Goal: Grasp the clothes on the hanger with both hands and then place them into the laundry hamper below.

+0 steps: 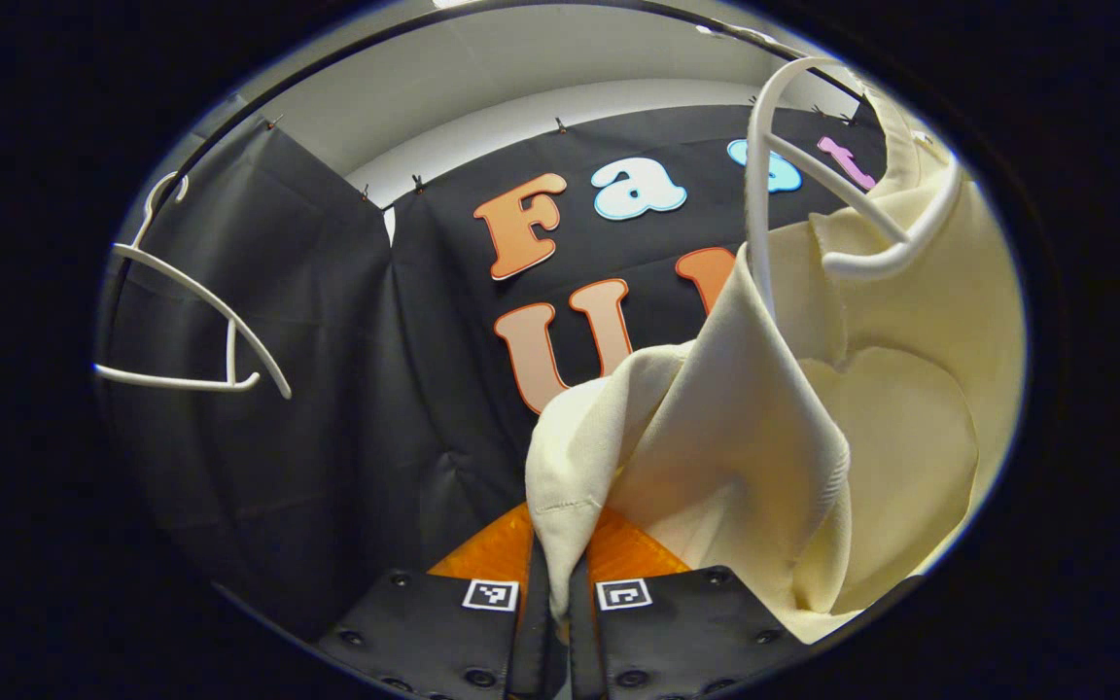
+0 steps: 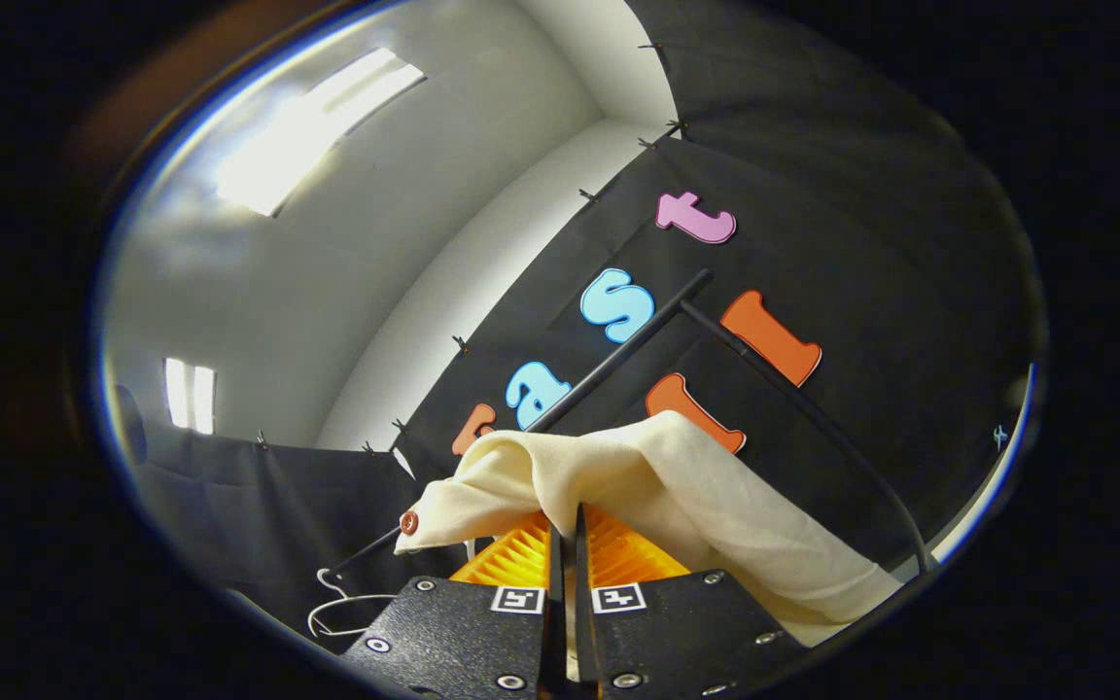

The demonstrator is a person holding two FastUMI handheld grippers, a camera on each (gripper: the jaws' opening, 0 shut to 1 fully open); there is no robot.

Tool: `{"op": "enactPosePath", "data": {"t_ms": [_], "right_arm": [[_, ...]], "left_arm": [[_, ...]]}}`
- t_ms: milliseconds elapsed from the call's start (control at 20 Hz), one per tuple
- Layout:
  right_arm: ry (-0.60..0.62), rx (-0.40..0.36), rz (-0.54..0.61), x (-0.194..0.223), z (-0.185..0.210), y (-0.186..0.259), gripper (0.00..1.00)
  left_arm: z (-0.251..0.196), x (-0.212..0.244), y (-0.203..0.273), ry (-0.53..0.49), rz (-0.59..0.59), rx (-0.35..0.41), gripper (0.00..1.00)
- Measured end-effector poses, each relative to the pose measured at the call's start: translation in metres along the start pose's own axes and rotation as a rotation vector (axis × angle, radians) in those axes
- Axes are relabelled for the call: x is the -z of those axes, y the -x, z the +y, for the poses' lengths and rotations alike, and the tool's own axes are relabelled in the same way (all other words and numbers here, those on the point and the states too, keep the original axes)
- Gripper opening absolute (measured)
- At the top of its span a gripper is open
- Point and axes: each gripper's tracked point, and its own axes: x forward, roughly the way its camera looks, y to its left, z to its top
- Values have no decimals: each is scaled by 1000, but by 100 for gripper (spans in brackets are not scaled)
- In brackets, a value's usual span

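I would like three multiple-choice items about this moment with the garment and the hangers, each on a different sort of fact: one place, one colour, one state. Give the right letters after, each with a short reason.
1. In the left gripper view, where is the bare white hanger?
A. far left, against the black cloth
B. inside the garment
C. between the gripper fingers

2. What colour is the garment?
A. dark blue
B. cream
C. red

3. What is the state of the right gripper?
A. wide open, holding nothing
B. shut on a hanger
C. shut on the garment

Answers:
1 A: the bare hanger hangs at the left edge, apart from the garment, which is on a second hanger.
2 B: the cloth is pale cream in both views.
3 C: its fingers are close together with cream fabric pinched between them; the left gripper pinches a fold likewise.
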Motion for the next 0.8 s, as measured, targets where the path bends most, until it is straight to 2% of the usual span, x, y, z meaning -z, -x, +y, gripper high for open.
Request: {"op": "enactPosePath", "data": {"t_ms": [250,400,500,650,800], "right_arm": [[-192,-36,20,-1,-24,-9,3],[-229,-98,41,6,-22,-9,3],[-154,-122,65,17,-24,-1,4],[103,3,137,45,-61,14,4],[343,103,224,74,-80,43,4]], "left_arm": [[-24,21,11,34,55,43,15],[-38,30,12,23,75,70,15],[-48,46,13,15,113,95,18],[-54,63,26,65,142,115,15],[-53,66,41,60,131,120,16]]}}
